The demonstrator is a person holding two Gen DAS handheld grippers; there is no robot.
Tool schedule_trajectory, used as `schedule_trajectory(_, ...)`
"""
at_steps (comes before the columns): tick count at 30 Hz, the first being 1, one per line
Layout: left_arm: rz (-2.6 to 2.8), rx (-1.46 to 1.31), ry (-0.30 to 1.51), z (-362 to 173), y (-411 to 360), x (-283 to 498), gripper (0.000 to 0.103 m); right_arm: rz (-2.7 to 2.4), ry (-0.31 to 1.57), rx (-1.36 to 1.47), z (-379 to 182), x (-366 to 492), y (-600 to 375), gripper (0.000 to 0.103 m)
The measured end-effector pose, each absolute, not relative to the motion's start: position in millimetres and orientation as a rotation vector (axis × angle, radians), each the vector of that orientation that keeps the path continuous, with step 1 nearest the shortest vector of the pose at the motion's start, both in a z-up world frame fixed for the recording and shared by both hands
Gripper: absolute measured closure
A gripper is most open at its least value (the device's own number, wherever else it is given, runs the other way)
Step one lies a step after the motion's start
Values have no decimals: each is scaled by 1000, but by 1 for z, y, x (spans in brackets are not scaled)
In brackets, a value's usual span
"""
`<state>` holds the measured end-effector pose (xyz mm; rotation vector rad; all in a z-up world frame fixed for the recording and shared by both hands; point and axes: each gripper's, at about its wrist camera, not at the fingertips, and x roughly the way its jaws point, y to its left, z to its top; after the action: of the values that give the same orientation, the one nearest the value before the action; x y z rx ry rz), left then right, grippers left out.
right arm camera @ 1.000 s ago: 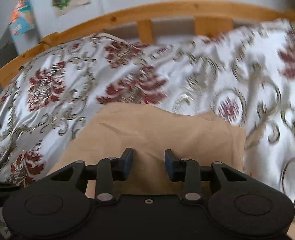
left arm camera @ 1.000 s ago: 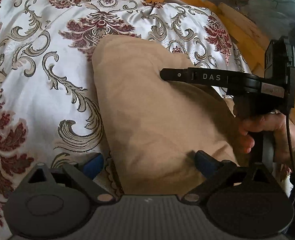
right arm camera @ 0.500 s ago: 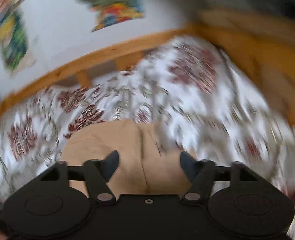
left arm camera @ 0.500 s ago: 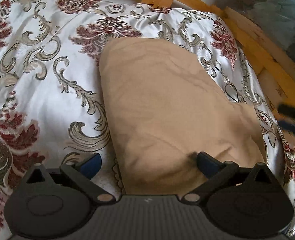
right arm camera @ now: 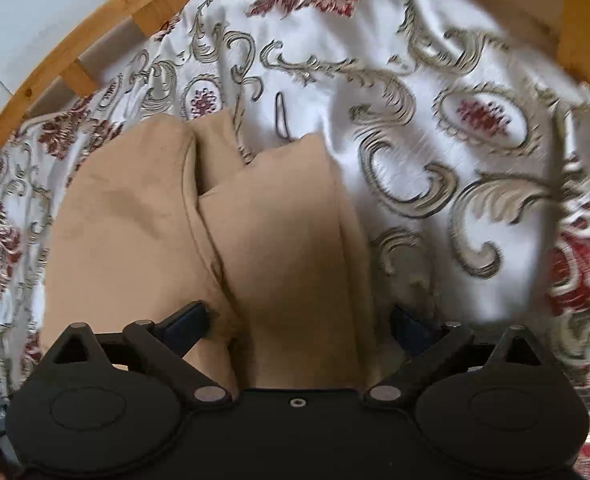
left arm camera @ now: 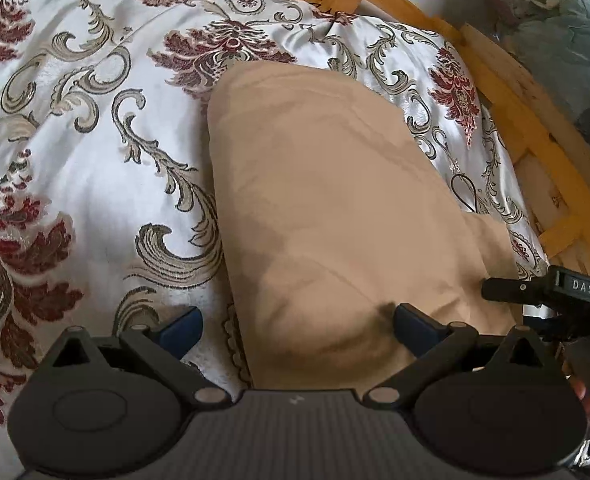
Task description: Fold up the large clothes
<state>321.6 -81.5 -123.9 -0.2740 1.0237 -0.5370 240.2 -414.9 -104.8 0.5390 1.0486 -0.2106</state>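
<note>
We take the bed's patterned bedspread [left arm camera: 95,168] as our landmark, its wooden frame [left arm camera: 543,140] curving along the far and right side; on the bedspread lies the tan garment [left arm camera: 327,200], partly folded, a broad body whose long axis runs from our grippers away toward the frame; in the right wrist view the same tan garment [right arm camera: 127,216] shows as that broad body on the left plus a narrower flap [right arm camera: 283,232] lying alongside it on the right, its long edge also running away from us toward the frame, with a seam-like gap between the two.

The left hand-held gripper [left arm camera: 295,326] hangs over the garment's near edge with its fingers spread wide, one over bare bedspread, the other over cloth, pinching nothing; the right hand-held gripper [right arm camera: 299,320] is likewise spread, and it straddles the near end of the narrow flap, one finger at the gap and the other just past the flap's outer edge over the bedspread; whether either touches the cloth we cannot tell.

We judge the right one nearer to the loose flap, so the coming move is likely its own: close on the flap's near end and carry it across the body, leftward; the left sits well placed to steady the body.

A small black loop [right arm camera: 281,116] lies on the bedspread just beyond the flap.
</note>
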Motion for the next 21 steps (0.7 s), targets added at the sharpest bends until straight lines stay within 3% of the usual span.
schedule_trajectory(17,-546,-411,1124,-133,-68,335,1,-145,1072,532,-123,257,-407,1)
schedule_trajectory(21,-487,-489,1047,-129,-51,345,1,-122,1065,564,-127,257,-413,1)
